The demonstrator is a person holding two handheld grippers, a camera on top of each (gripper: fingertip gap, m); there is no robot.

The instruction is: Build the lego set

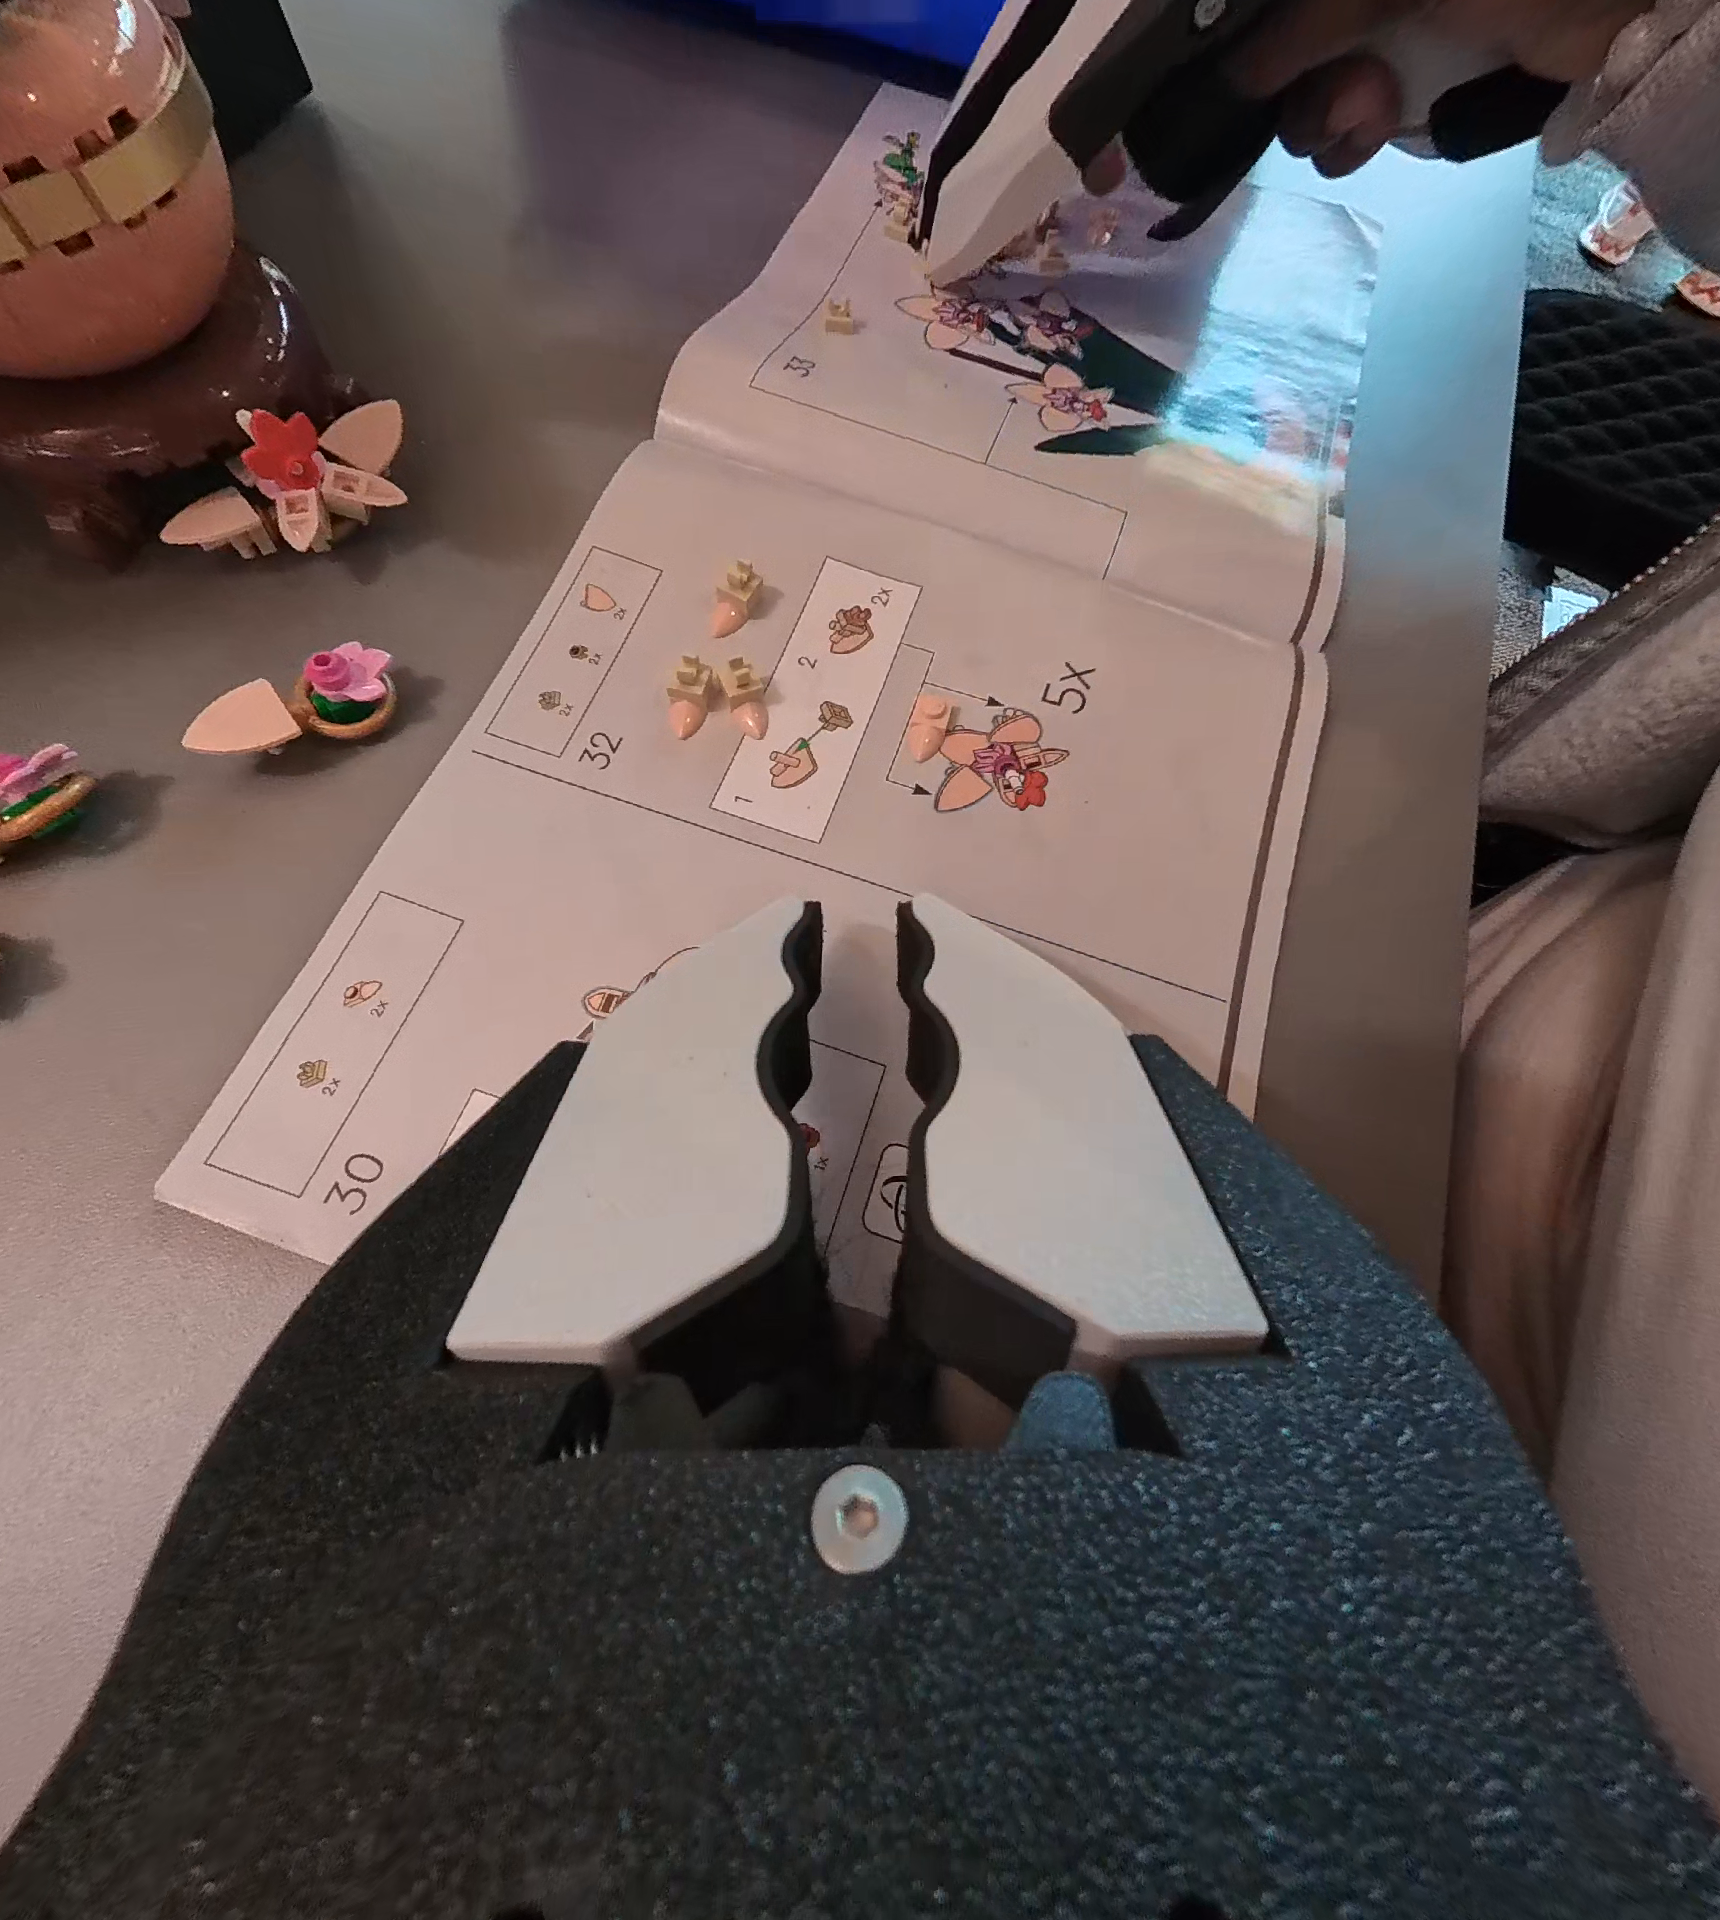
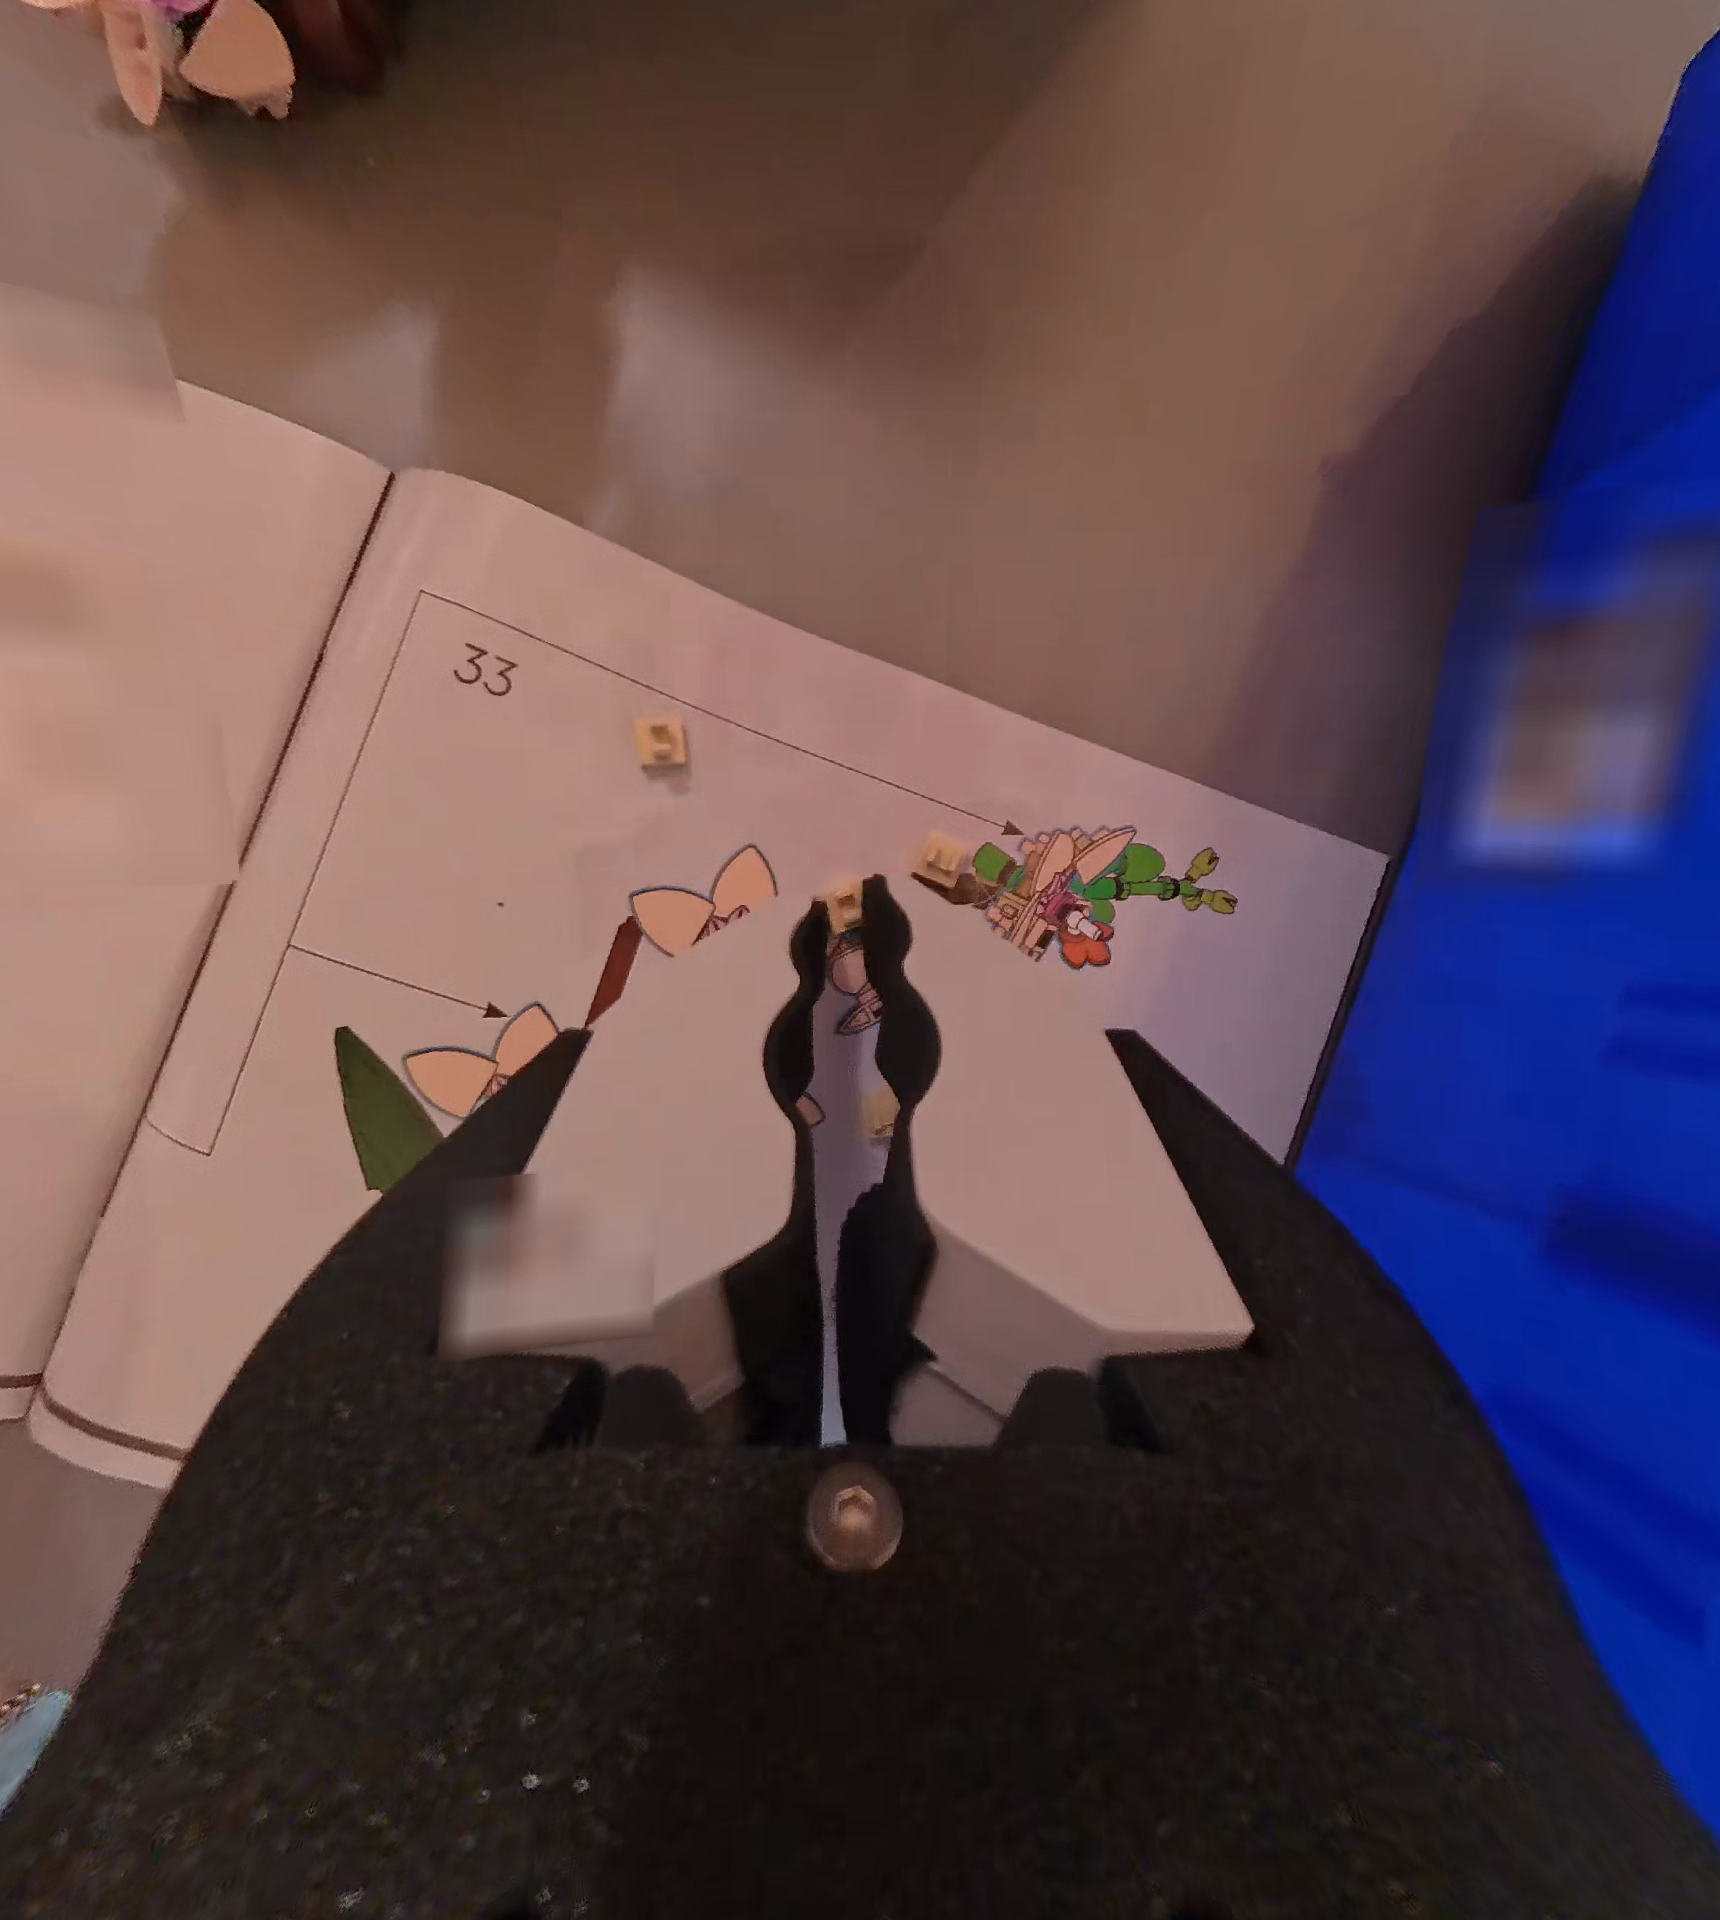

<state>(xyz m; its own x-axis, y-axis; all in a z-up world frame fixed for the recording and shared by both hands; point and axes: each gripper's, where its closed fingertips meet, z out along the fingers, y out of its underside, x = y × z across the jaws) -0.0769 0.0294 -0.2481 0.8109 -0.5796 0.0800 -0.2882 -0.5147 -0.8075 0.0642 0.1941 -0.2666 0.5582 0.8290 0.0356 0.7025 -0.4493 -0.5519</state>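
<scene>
Grey bench (image 1: 56,1299), open instruction booklet (image 1: 544,935) lying across it, blue box (image 2: 1614,935) at 3 o'clock in the right wrist view. Brick-built pink pot (image 1: 35,208) on a brown stand at 10 o'clock of the left wrist view, with a red flower and cream petals (image 1: 300,473) at its foot.

Built so far, judging by what lies out: three pink flower pieces on gold rings (image 1: 347,691) on the bench at 9 o'clock, three tan-clip-plus-cream-tip pieces (image 1: 716,686) on the booklet at 12 o'clock. One cream tip piece (image 1: 929,727) sits alone with no clip. Loose tan clips (image 2: 664,745) lie unused on the far page, so more pieces look left to make.

Right gripper (image 2: 848,906): nearly closed, tips down at the far page, a small tan clip (image 2: 845,902) pinched between the pads. Another tan clip (image 2: 942,857) just beside at 1 o'clock, one more (image 2: 879,1117) under the fingers.

Left gripper (image 1: 858,914): narrow gap, holding nothing, hovering over the near page; clip-and-tip pieces near at 11 o'clock, apart from it.
</scene>
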